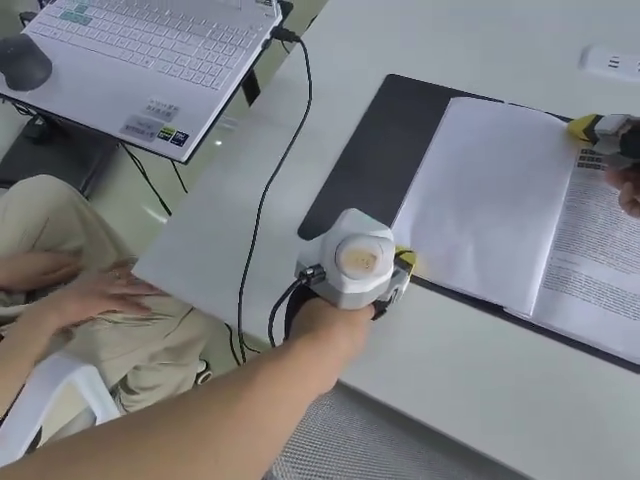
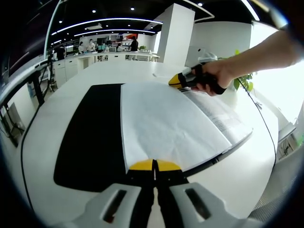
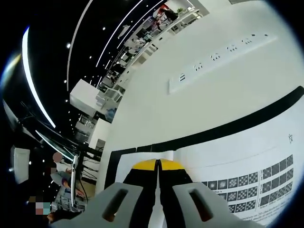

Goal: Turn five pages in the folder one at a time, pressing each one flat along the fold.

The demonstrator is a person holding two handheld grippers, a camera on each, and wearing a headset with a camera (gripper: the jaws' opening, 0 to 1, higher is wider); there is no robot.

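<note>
The folder lies open on the white table, its black cover (image 1: pixel 380 150) to the left. A blank white page (image 1: pixel 480 210) is turned over onto it, and a printed page (image 1: pixel 600 250) lies to the right. My left gripper (image 1: pixel 403 263) is shut, its yellow tips (image 2: pixel 153 165) at the near edge of the blank page (image 2: pixel 166 123). My right gripper (image 1: pixel 585 128) is shut too, its yellow tips (image 3: pixel 157 165) down at the far end of the fold, beside the printed page (image 3: pixel 247 166). From the left gripper view, the right gripper (image 2: pixel 176 80) sits at the fold's far end.
A white laptop (image 1: pixel 150 60) and a dark mouse (image 1: pixel 22 62) sit at the back left, with a black cable (image 1: pixel 270 190) running off the table edge. A white power strip (image 1: pixel 610 62) lies beyond the folder. A seated person (image 1: pixel 60 290) is at the left.
</note>
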